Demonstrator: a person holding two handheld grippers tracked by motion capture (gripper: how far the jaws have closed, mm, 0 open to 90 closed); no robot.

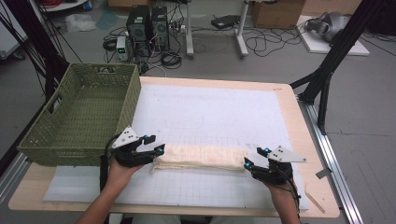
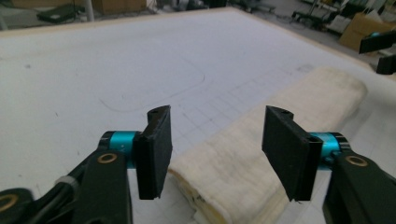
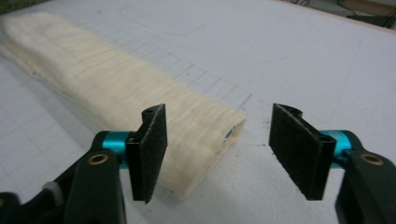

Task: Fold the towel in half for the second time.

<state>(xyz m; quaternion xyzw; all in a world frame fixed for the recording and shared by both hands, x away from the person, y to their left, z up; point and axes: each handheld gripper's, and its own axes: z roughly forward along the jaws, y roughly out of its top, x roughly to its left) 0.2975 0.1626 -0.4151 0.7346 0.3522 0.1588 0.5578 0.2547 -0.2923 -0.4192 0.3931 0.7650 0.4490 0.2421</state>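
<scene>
- Now the folded towel (image 1: 201, 157) lies flat on the mat (image 1: 210, 112), right of the basket (image 1: 79, 116), placed for an end-on reach.
- Left gripper (image 1: 156, 149), jaws wide and empty, sits at the towel's left end.
- Right gripper (image 1: 254, 157), equally wide and empty, flanks its right end.

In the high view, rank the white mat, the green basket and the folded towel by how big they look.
1. White mat, covering most of the tabletop.
2. Green basket, at the table's left edge; it stands tall and nearer the camera, which inflates it somewhat.
3. Folded towel, a narrow strip between the two grippers.
</scene>
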